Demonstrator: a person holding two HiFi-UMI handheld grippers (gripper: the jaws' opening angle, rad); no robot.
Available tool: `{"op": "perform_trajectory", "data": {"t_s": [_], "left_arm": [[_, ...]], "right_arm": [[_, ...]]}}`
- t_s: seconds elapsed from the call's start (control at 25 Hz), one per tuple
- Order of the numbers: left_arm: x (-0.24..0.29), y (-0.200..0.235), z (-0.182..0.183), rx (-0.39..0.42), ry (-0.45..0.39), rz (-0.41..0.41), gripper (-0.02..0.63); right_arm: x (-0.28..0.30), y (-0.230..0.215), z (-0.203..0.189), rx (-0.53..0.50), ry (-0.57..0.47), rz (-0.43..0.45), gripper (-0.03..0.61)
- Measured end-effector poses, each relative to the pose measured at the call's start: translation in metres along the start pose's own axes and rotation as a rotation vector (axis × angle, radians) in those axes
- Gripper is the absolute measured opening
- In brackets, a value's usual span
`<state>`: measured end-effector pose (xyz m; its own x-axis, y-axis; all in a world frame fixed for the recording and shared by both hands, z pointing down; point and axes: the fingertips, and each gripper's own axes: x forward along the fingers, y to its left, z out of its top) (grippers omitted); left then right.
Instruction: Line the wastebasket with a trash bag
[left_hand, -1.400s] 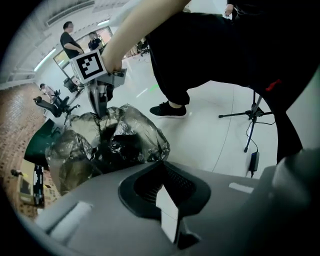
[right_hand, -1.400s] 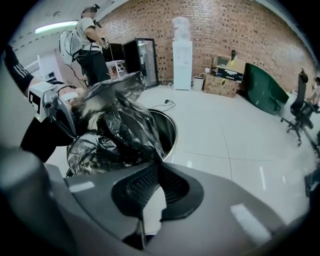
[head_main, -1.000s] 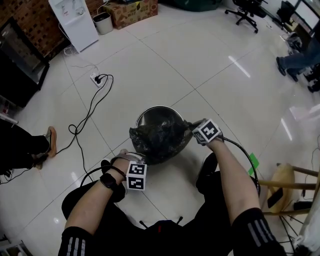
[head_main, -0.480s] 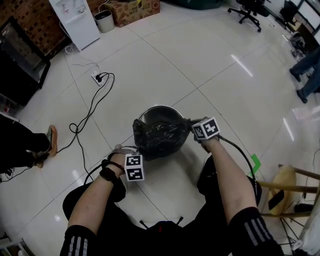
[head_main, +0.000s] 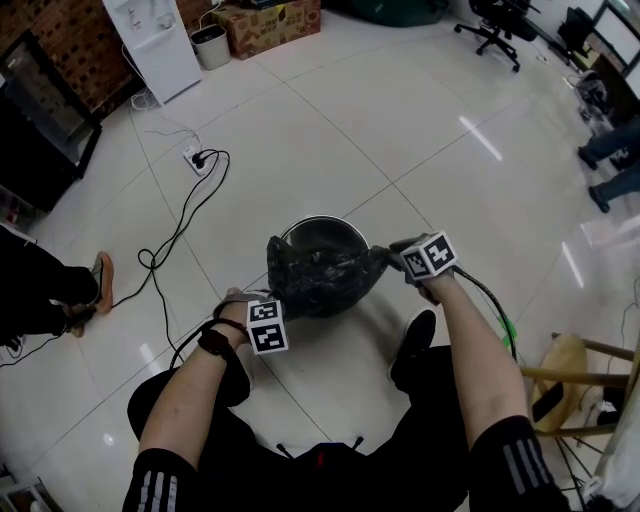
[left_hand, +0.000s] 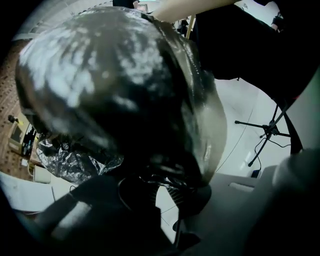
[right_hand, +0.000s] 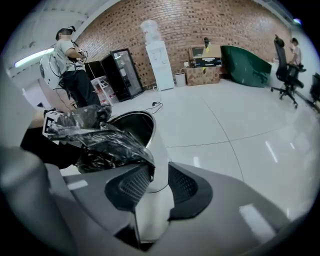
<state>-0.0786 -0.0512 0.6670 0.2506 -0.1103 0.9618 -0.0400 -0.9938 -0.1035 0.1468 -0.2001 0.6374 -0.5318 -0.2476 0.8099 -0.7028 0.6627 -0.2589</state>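
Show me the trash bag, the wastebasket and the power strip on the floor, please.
trash bag (head_main: 315, 282), head view, crumpled black plastic over the near rim.
wastebasket (head_main: 325, 238), head view, bare inner wall at the far side.
power strip (head_main: 192, 157), head view, white body where the black cable plugs in.

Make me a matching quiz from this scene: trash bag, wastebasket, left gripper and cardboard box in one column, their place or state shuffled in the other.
1 trash bag
2 wastebasket
3 left gripper
4 cardboard box

A by the brick wall
B round, standing on the floor
C shut on black plastic
D black, draped over a rim

Pairs: 1-D, 2-B, 3-C, 4-A.
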Motion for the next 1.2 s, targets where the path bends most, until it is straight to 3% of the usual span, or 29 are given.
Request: {"op": "perform_trajectory", "data": {"t_s": [0.24,0.32,0.44,0.6,0.8,0.96,1.08,1.2], "left_arm": [[-0.001,-0.006,0.001,-0.009,-0.005,-0.034,0.002],[-0.002,-0.006,0.004,-0.025,-0.014,-0.043,0.003],[-0.004,-0.002,0.004,-0.071,-0.035,-0.044,0.003],[0.0,0.004,0.001,-0.166,-0.071,-0.057,0.015],[0.006,0.009,-0.004,-0.261,-0.096,-0.095,0.028],[0.014,0.011,-0.028,-0.406,-0.057,-0.144,0.061],[0.012,0.014,-0.037,-0.476,-0.063,-0.179,0.086],[0.0,0.015,-0.04,-0.488,-0.082,-0.216,0.112]], "right_arm": [[-0.046,0.015,-0.006,-0.17,0.125,0.044,0.137],[-0.052,0.012,-0.008,-0.183,0.125,0.042,0.138],[-0.041,0.001,-0.004,-0.142,0.076,0.017,0.138],[-0.007,-0.011,-0.001,-0.125,0.087,-0.015,0.138],[0.018,-0.014,0.01,0.007,0.057,0.039,0.14],[0.033,-0.012,0.024,0.133,0.009,0.092,0.147],[0.042,-0.013,0.022,0.151,0.021,0.099,0.15],[0.046,-0.014,0.023,0.138,0.027,0.089,0.15]]}}
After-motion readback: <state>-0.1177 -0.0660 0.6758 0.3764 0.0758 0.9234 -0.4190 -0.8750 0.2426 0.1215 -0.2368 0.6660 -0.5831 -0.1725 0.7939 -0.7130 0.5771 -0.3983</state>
